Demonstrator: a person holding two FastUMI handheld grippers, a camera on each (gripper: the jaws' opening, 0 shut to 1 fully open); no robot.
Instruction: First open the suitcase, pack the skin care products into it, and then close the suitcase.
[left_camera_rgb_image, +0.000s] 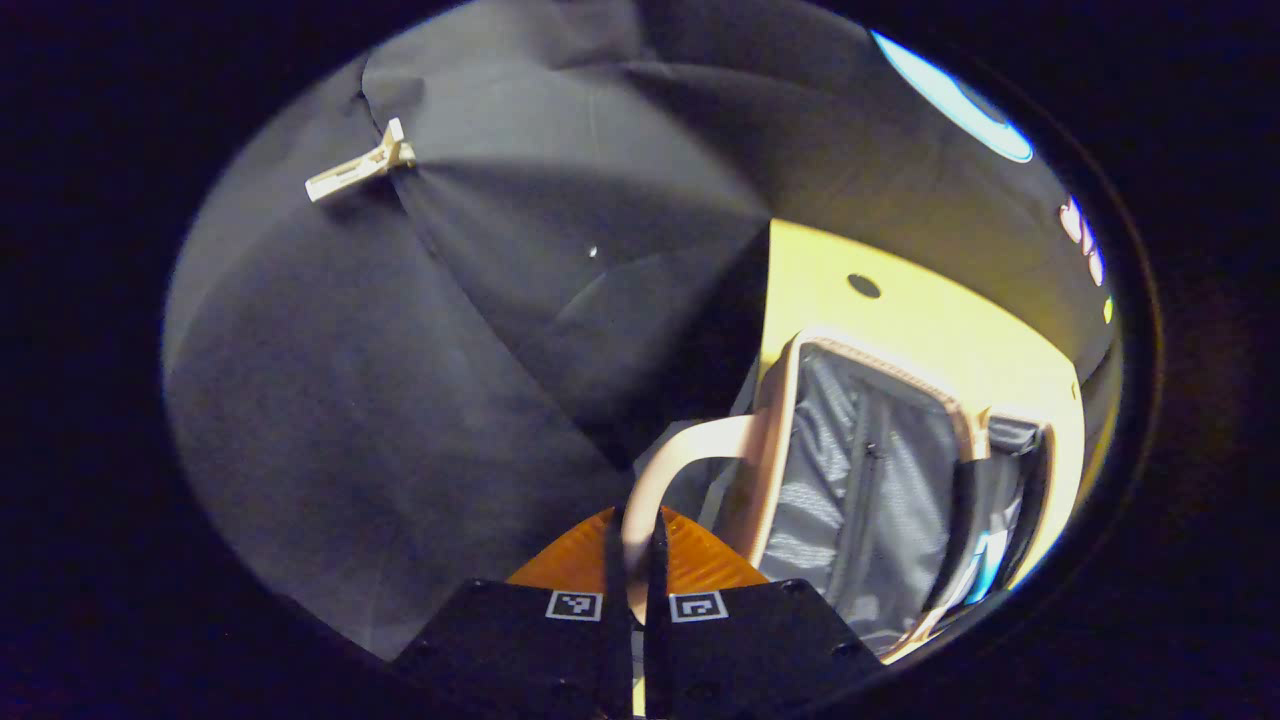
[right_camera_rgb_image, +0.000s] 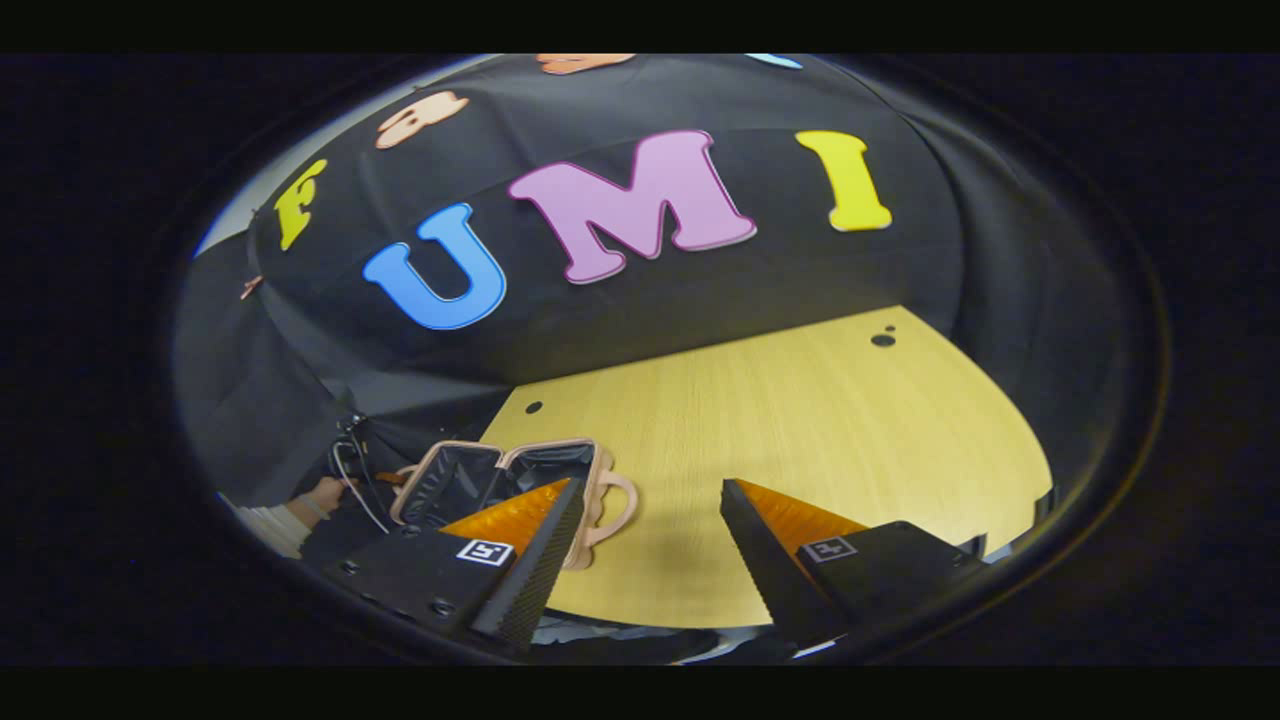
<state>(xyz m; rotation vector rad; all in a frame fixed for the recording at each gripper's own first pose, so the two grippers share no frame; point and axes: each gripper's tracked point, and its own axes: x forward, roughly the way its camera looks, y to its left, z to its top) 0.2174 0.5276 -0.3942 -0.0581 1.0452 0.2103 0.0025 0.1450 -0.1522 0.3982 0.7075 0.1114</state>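
Pale pink, the suitcase (left_camera_rgb_image: 860, 470) is seen open on the wooden table (left_camera_rgb_image: 930, 320) in the left gripper view, its grey lining with a zip exposed. One carry handle (left_camera_rgb_image: 670, 470) is pinched between the fingers of the left gripper (left_camera_rgb_image: 632, 590), which are pressed together on it. In the right gripper view, the right gripper (right_camera_rgb_image: 650, 520) is held with its fingers spread wide above bare tabletop (right_camera_rgb_image: 800, 430), the suitcase (right_camera_rgb_image: 500, 475) lying near the table's left edge, beside a hand (right_camera_rgb_image: 325, 495).

my left gripper (left_camera_rgb_image: 632, 570) has both fingers pinched on the suitcase's curved pale pink handle (left_camera_rgb_image: 672, 465); my right gripper (right_camera_rgb_image: 650, 545) hangs with fingers spread wide.
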